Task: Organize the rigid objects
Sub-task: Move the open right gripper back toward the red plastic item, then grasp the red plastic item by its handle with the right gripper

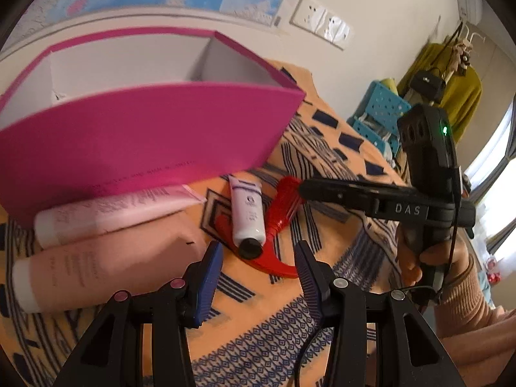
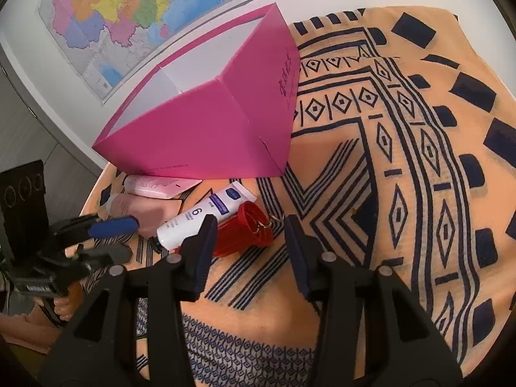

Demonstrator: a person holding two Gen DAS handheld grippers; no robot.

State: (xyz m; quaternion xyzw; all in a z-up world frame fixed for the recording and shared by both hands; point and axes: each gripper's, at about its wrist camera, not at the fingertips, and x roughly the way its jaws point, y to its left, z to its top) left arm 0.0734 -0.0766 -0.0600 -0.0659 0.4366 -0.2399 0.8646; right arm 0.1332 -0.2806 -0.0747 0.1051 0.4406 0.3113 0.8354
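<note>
Red comb (image 2: 246,232) approached, ungrasped; right gripper (image 2: 250,248) and left gripper (image 1: 258,277) part-open, empty. Next: straddle, pinch, box (image 2: 206,129).

Ahead of the left fingers (image 1: 209,264), the white tube (image 1: 247,213) covers the middle of the red comb (image 1: 283,200). Left of them, the pink box (image 1: 145,135) hides the pale tube (image 1: 109,213)'s upper edge. Box lettering is too blurred to read.
</note>
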